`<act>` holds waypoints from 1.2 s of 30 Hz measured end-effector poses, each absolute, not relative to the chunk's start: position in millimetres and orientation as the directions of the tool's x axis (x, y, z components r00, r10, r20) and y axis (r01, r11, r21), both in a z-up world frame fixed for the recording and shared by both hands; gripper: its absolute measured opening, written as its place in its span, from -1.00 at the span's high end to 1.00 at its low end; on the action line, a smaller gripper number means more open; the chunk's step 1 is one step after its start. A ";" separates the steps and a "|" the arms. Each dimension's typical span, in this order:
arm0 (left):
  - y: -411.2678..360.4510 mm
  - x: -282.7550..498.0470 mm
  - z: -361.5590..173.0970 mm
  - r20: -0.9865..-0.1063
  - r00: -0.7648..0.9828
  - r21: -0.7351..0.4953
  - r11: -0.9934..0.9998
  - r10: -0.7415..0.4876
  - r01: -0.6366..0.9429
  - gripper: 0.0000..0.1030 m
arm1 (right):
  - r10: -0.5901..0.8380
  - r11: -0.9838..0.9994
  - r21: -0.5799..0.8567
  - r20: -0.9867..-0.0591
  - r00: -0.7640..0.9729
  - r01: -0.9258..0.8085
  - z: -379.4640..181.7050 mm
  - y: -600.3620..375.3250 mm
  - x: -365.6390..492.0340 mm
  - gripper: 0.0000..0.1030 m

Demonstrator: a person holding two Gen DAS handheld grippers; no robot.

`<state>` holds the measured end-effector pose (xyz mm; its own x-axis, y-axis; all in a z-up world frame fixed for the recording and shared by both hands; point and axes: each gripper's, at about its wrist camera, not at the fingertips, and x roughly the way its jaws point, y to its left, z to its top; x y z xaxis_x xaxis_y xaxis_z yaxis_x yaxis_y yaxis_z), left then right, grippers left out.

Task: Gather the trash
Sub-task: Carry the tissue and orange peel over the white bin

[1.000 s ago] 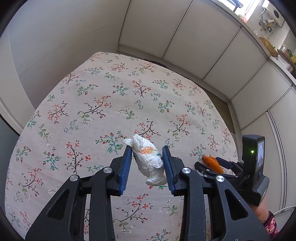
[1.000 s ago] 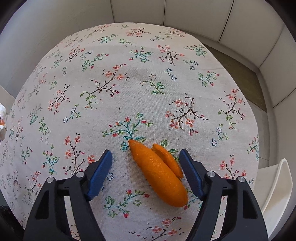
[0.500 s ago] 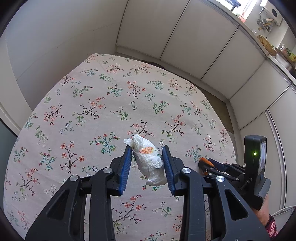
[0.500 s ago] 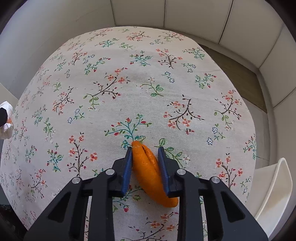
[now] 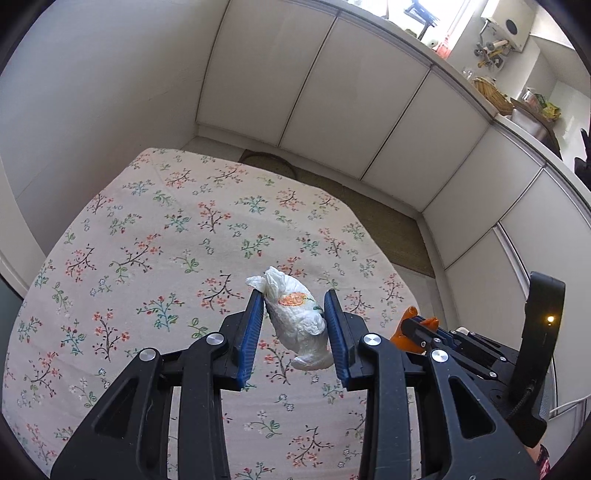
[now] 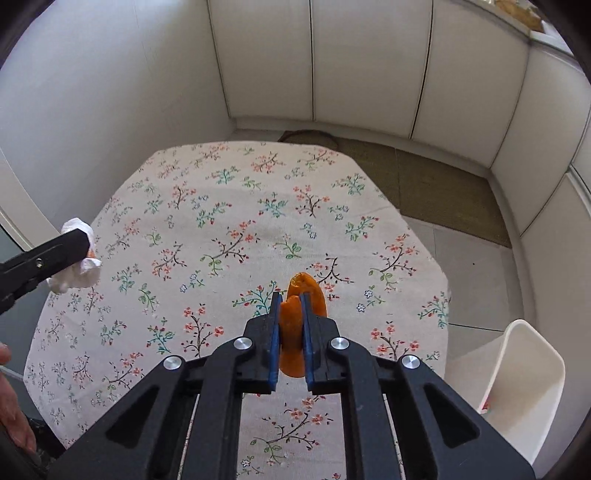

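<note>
The left gripper (image 5: 294,322) clenches a crumpled napkin (image 5: 297,321) with an unreadable orange print; the right gripper (image 6: 289,332) pinches orange peel (image 6: 292,332) above the floral counter (image 6: 229,221).

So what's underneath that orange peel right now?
Only the flowered tablecloth; the orange peel hangs above it, pinched in the right tool. The cloth directly below is hidden by the tool.

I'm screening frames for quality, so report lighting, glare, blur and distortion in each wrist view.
Left wrist view: even daylight, window blown out at the top, cabinet lines bowed by the fisheye, crumpled napkin in the left hand-held gripper sharp. Right wrist view: soft light, dark corner vignette, orange peel in the right hand-held gripper crisp, faint shadows on the tablecloth.
</note>
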<state>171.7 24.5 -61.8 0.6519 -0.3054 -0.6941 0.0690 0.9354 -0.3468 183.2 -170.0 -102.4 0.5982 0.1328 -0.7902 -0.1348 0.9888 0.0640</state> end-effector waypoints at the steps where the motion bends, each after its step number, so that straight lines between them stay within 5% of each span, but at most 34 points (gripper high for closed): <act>1: 20.1 169.5 -57.2 -0.684 0.660 -0.345 0.935 -0.311 0.083 0.37 | 0.132 0.989 0.064 -0.776 0.617 -0.131 -93.5 -172.7 178.4 0.81; 16: -60.9 161.2 -20.4 -0.592 0.659 -0.411 0.877 -0.464 0.248 0.37 | -0.023 0.994 0.071 -0.605 0.796 0.083 -14.7 -265.5 117.6 0.81; 36: -211.3 146.7 -39.0 -0.602 0.530 -0.412 0.801 -0.597 0.434 0.37 | -0.271 0.901 0.111 -0.611 0.743 0.420 -29.7 -434.4 57.7 0.80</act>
<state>146.7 -211.3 -39.0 0.5304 -0.5971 -0.6017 0.4343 0.8010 -0.4120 57.7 -434.4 -29.7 0.7435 -0.2711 -0.6114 0.4196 0.9009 0.1107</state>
